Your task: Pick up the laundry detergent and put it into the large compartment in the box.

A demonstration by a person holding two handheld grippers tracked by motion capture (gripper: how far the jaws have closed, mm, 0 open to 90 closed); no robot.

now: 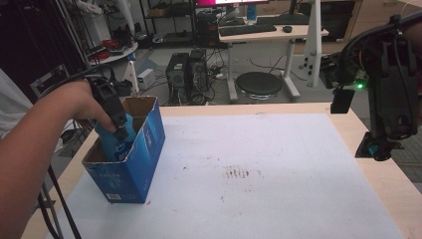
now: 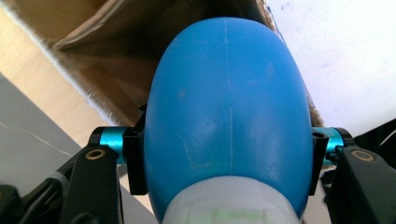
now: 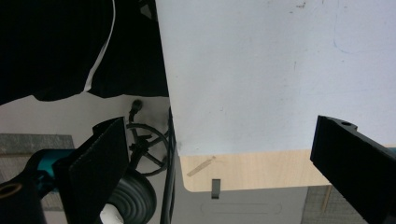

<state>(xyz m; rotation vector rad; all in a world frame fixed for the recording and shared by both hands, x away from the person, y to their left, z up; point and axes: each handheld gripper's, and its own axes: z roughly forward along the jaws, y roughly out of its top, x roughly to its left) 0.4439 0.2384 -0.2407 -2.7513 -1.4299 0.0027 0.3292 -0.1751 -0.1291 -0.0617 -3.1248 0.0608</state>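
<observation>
An open blue cardboard box (image 1: 134,169) stands at the left side of the white mat (image 1: 259,164). My left gripper (image 1: 119,133) reaches down into its top, shut on a blue plastic bottle (image 1: 110,144). In the left gripper view the bottle (image 2: 229,102) sits between the two black jaws, its rounded blue end pointing into the box's brown inside (image 2: 93,28) and a white part nearest the camera. My left gripper (image 2: 226,158) presses on both its sides. My right gripper (image 1: 380,147) hangs over the table's right edge, open with nothing between its jaws (image 3: 224,158).
The wooden table (image 1: 383,174) shows as a border around the mat, and its rounded corner (image 3: 243,170) lies below my right gripper. Beyond the far edge are computer towers (image 1: 186,74), a round black stool (image 1: 259,83) and a desk with a keyboard (image 1: 249,29).
</observation>
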